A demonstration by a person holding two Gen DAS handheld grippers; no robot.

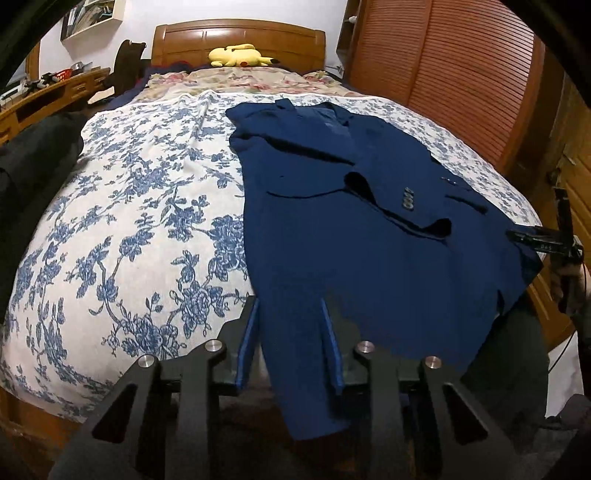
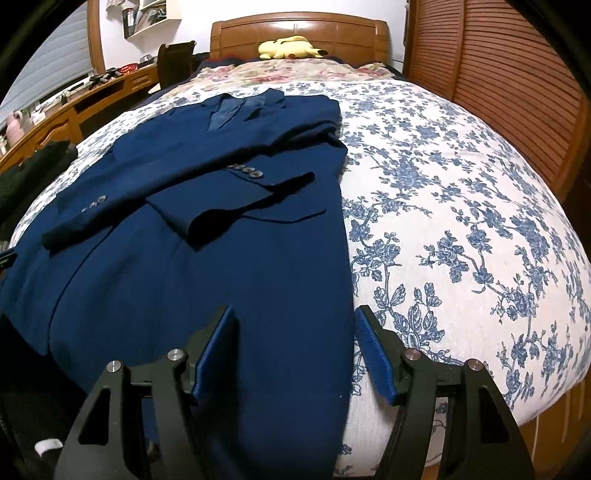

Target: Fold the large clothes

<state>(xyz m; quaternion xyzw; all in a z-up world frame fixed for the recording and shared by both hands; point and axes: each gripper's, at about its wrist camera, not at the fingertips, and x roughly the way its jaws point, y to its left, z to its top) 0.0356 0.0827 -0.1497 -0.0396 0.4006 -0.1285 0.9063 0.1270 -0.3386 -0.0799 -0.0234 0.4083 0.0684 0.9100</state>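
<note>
A navy suit jacket (image 1: 369,229) (image 2: 207,258) lies face up on the bed, collar toward the headboard, both sleeves folded across its chest. Its hem hangs over the bed's near edge. My left gripper (image 1: 290,332) straddles the hem's left corner. Its blue pads stand narrow on either side, and the cloth between them looks flat, not pinched. My right gripper (image 2: 295,347) is open wide over the hem's right corner, with the jacket's right edge between its fingers. Part of the right-hand tool and the hand holding it (image 1: 569,277) show at the far right of the left wrist view.
The bed (image 2: 461,221) has a white cover with blue flowers. A yellow plush toy (image 1: 240,55) lies by the wooden headboard (image 2: 299,29). A wooden desk (image 2: 92,99) runs along the left side, and louvred wardrobe doors (image 2: 498,92) stand on the right. Dark clothing (image 1: 33,155) lies at the bed's left edge.
</note>
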